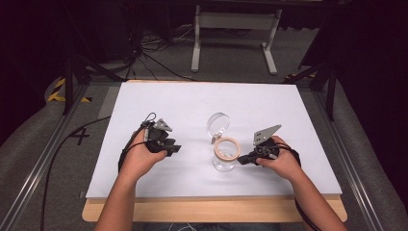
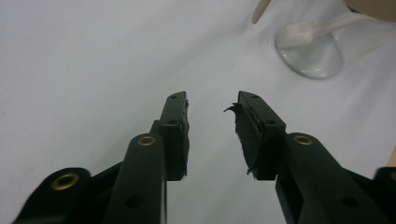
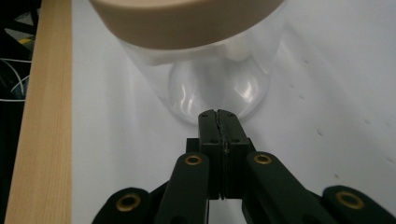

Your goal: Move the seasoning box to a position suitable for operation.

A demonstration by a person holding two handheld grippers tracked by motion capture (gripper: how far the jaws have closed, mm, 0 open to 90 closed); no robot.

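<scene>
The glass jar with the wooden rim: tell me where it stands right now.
In the high view the glass jar stands on the white table sheet between the two hands, closer to the right tool, with its open lid hinged up behind it.

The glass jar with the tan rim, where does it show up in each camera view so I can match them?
High view: the jar stands at centre, between the two hands, nearer the right tool.
Left gripper view: its clear base sits at the top right, beyond the parted jaws.
Right gripper view: the jar fills the top centre, just past the shut jaws.
Shared landmark: the white table.
</scene>
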